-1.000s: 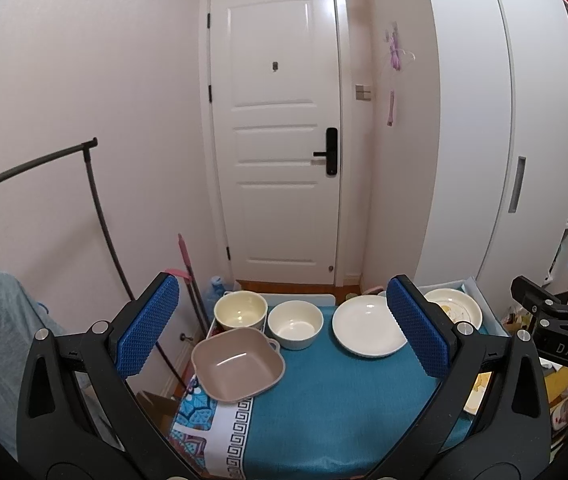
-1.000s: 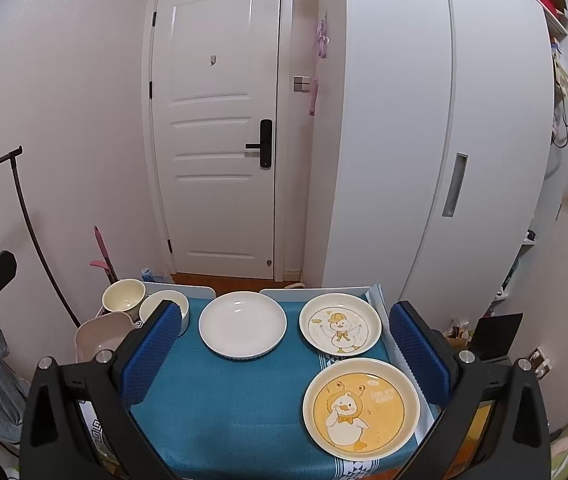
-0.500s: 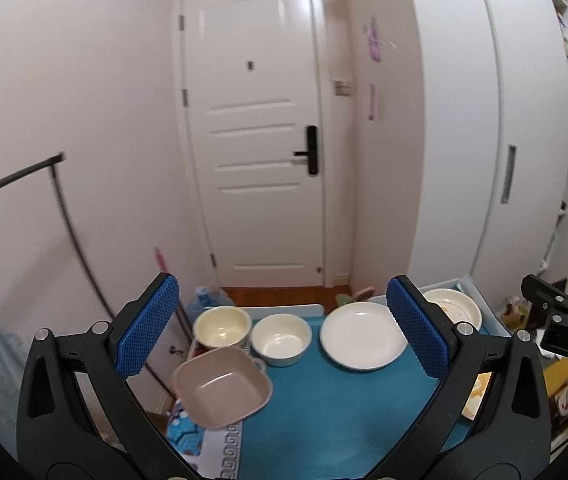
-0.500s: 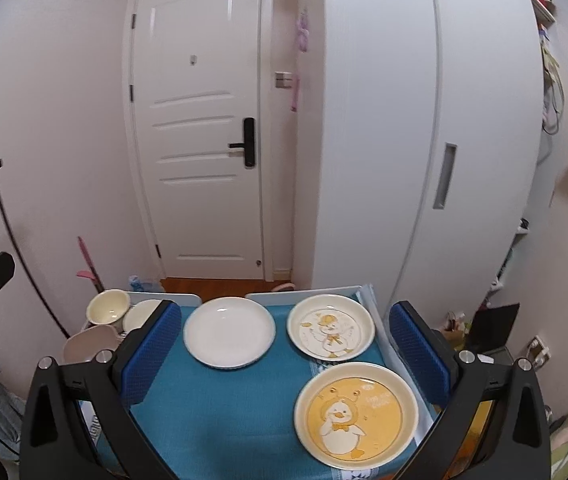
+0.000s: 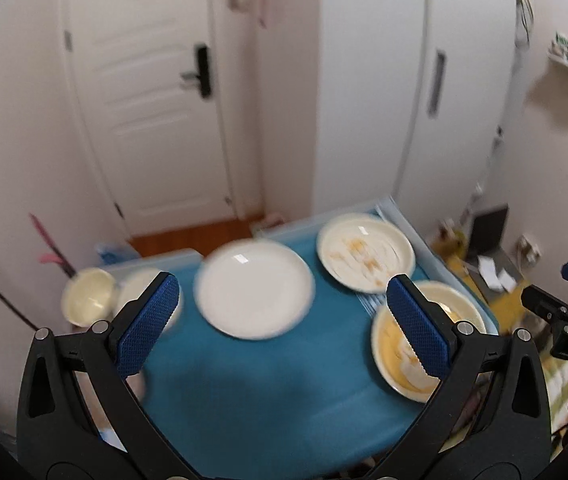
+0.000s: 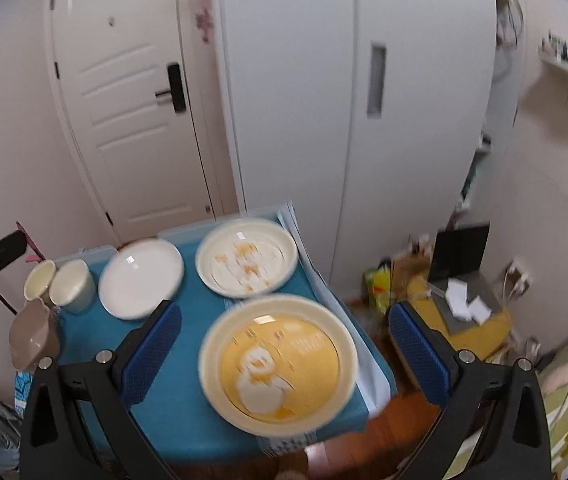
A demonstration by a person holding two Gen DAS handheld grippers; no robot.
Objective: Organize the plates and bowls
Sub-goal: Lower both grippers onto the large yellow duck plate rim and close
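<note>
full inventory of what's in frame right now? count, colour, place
plain plate: 1, white, back middle of the cloth
duck plate: 1, cream with orange print, back right
yellow duck plate: 1, cream rim, yellow centre, front right
round bowls: 2, cream and white, side by side at back left
square bowl: 1, pinkish-beige, left edge in front of the round bowls
tablecloth: 1, teal, over the table
door: 1, white with black handle, behind the table
wardrobe: 1, white, right of the door
stool: 1, yellow, holding papers, floor at right
left gripper: 1, black with blue pads, open, empty, above the cloth
right gripper: 1, same build, open, empty, above the yellow duck plate
</note>
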